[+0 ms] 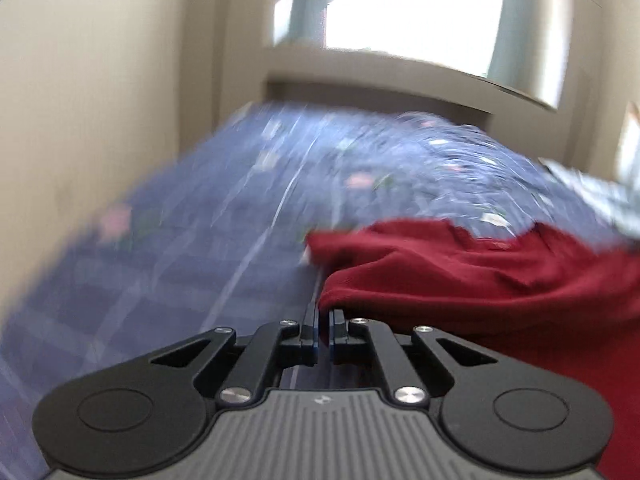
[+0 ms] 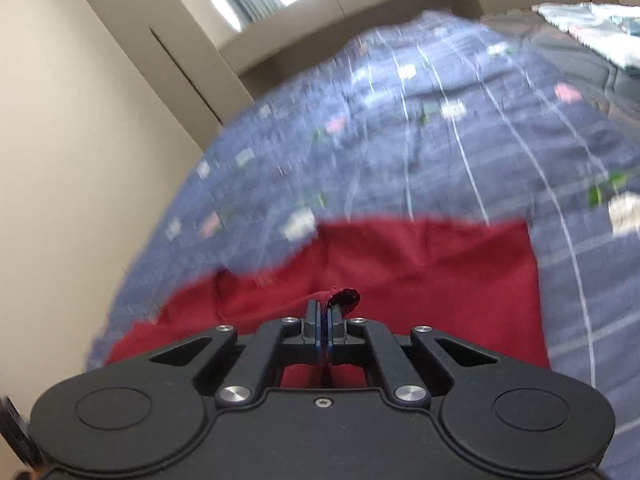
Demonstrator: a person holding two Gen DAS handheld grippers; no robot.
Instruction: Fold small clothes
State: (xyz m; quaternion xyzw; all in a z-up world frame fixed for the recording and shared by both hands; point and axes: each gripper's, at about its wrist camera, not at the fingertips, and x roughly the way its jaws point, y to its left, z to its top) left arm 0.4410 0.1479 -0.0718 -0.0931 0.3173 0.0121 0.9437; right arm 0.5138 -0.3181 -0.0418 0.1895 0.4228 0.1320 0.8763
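A dark red garment (image 1: 480, 280) lies rumpled on a blue checked bed cover with small flowers (image 1: 200, 240). In the left wrist view my left gripper (image 1: 323, 312) is at the garment's near left corner, its jaws drawn together on the cloth's edge. In the right wrist view the same red garment (image 2: 420, 264) spreads flatter over the bed cover (image 2: 440, 152). My right gripper (image 2: 323, 306) is shut on a hem of it, and a small fold of red cloth pokes out past the fingertips. Both views are blurred.
A beige wall (image 1: 80, 120) runs along the bed's left side, and a bright window (image 1: 400, 4) stands beyond the far end. A pale patterned cloth (image 1: 592, 196) lies at the far right of the bed, also in the right wrist view (image 2: 592, 28).
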